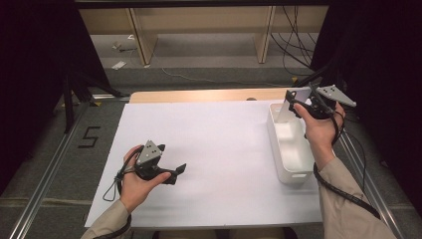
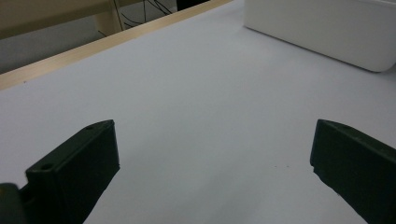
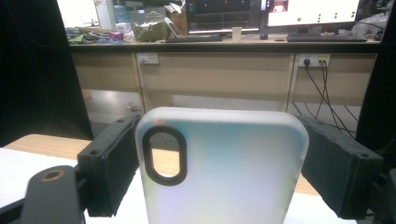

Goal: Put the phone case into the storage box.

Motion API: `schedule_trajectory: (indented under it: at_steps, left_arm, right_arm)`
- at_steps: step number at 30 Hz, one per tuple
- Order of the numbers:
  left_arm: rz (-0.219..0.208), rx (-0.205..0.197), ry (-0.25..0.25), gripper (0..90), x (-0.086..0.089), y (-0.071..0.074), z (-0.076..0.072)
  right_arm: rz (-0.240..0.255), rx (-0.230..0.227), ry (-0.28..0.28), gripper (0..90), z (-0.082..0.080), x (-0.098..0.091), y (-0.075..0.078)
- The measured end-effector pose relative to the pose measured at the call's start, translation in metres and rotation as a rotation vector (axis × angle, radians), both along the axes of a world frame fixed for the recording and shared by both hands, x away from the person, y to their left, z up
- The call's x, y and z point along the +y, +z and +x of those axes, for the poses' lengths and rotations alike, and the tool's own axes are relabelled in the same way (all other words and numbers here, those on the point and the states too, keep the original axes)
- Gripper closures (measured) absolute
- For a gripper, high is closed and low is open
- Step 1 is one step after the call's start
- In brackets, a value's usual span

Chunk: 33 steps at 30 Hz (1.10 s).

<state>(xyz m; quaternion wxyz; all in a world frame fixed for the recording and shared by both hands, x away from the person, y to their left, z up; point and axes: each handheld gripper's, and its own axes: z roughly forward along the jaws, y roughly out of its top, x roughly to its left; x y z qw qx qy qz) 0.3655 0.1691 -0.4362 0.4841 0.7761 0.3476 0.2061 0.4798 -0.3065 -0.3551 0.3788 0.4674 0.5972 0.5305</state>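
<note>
Right gripper view: phone case [image 3: 224,172] upright between right gripper [image 3: 219,172] pads.

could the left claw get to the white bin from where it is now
Probably yes: the left claw is open and holds nothing, and only bare white table sheet lies between it and the white bin.

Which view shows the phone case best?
Right gripper view: the phone case sits close up, camera cutout visible, clamped by the right gripper. High view shows it small over the white bin.
</note>
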Motion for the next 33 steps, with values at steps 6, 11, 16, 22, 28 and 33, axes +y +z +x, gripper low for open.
schedule_trajectory:
  at_steps: [6, 11, 16, 22, 28, 33]
  left_arm:
    - [0.0, 0.001, -0.002, 0.6, -0.0005, -0.0003, 0.0]
    - [0.0, 0.001, -0.002, 0.6, -0.0005, -0.0004, 0.0]
    - [0.0, 0.002, -0.002, 0.6, -0.0004, -0.0007, 0.0002]
    - [0.001, 0.002, -0.002, 0.6, -0.0004, -0.0006, 0.0001]
    - [0.0, 0.001, -0.002, 0.6, -0.0003, -0.0007, 0.0002]
    - [0.002, 0.002, -0.003, 0.6, -0.0002, -0.0008, 0.0003]
  right_arm:
    - [0.001, 0.002, -0.001, 18.0, 0.0009, 0.0, -0.0007]
    - [0.003, 0.002, -0.003, 18.0, 0.0022, 0.0002, -0.0011]
    - [0.0, 0.004, -0.005, 18.0, 0.004, 0.0001, -0.0025]
    - [0.0, 0.008, -0.007, 18.0, 0.0052, 0.0002, -0.0028]
    - [-0.002, 0.009, -0.01, 18.0, 0.0064, -0.0007, -0.0028]
    - [-0.002, 0.008, -0.012, 18.0, 0.0075, -0.0009, -0.0027]
